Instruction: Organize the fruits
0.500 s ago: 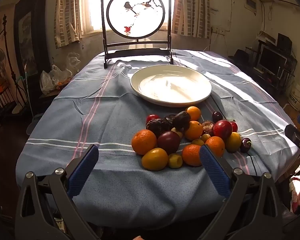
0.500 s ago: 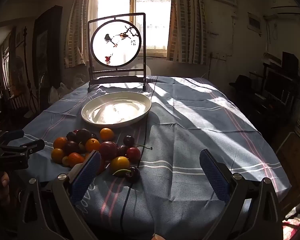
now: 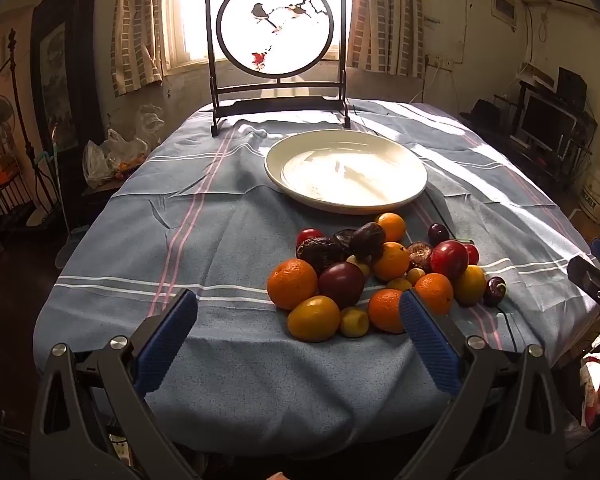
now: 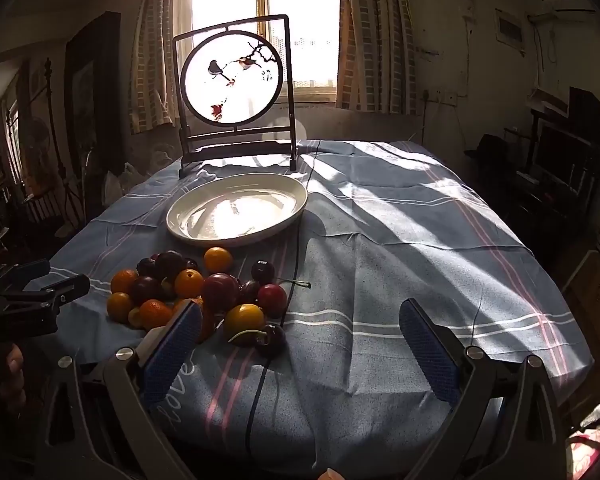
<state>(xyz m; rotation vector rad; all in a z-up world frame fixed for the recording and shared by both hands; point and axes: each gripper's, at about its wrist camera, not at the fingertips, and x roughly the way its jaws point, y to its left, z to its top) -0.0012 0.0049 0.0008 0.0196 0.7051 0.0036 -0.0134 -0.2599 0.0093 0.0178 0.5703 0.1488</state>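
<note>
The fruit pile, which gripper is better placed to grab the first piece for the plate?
Probably left: the left gripper is open with the fruit pile between its fingers; the right gripper faces mostly bare cloth.

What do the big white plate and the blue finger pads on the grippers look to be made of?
The plate looks like glazed ceramic: a glossy off-white surface throwing back bright window glare, though melamine can't be ruled out. The left gripper's finger pads seem to be blue rubber or soft plastic: matte, with a fine ribbed texture.

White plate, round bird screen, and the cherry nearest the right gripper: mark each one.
White plate (image 3: 414,192), left wrist view, right rim.
Round bird screen (image 4: 231,77), right wrist view, panel centre.
Cherry (image 4: 271,339), right wrist view, body.
</note>
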